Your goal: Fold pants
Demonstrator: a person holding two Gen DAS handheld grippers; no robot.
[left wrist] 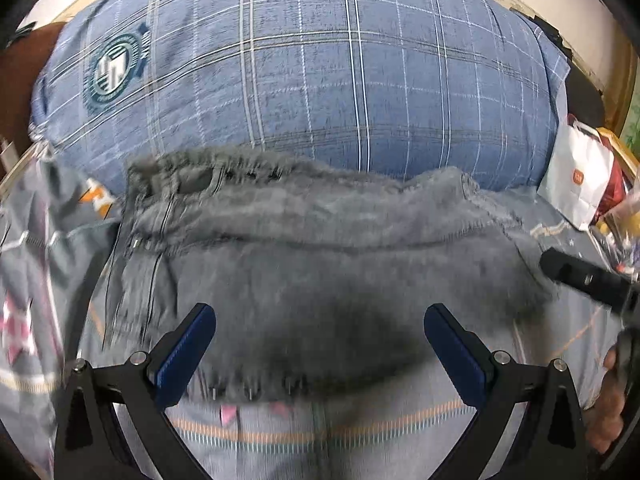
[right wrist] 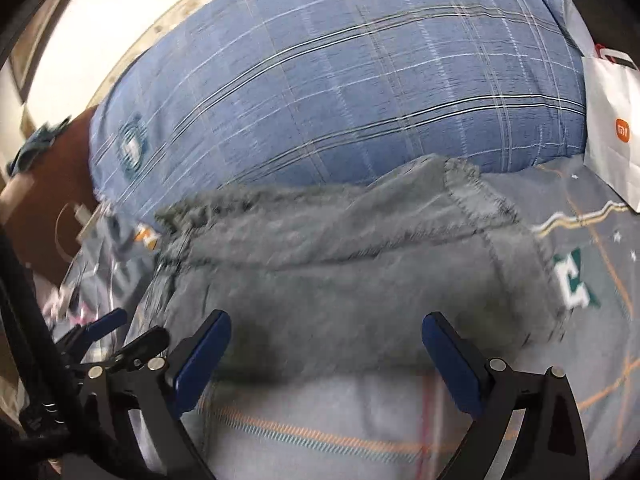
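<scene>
1. Now: grey pants [left wrist: 320, 248] lie folded on bedsheet [left wrist: 320, 432], just in front of blue plaid pillow [left wrist: 300, 80].
2. Left gripper [left wrist: 320, 352], right gripper [right wrist: 326, 360]: jaws spread, holding nothing.
3. Judgement: grab near edge corners evenly, fold toward pillow, keep hems aligned.

Blue plaid pillow [left wrist: 300, 72] on patterned grey bedsheet [right wrist: 592, 248], white paper bag [right wrist: 612, 128] beside it.
</scene>
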